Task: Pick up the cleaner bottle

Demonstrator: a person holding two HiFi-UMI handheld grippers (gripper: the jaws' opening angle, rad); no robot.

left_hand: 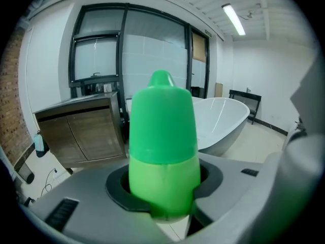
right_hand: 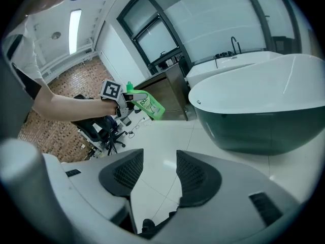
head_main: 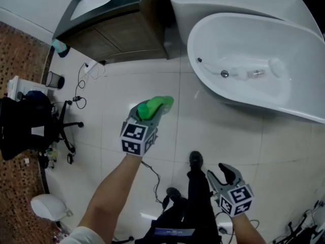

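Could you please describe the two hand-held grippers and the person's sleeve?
Both the left hand-held gripper and right hand-held gripper are grey plastic with dark textured pads and a black-and-white marker cube. A thin dark cable trails from the left. The sleeve is white and short.

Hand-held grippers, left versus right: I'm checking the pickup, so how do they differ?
The left hand-held gripper is shut on the green cleaner bottle; the right hand-held gripper is open and empty. The left is stretched farther out than the right. Both carry marker cubes.

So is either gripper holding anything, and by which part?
The left gripper clamps the bottle by its body, just below the cap; the right gripper is empty.
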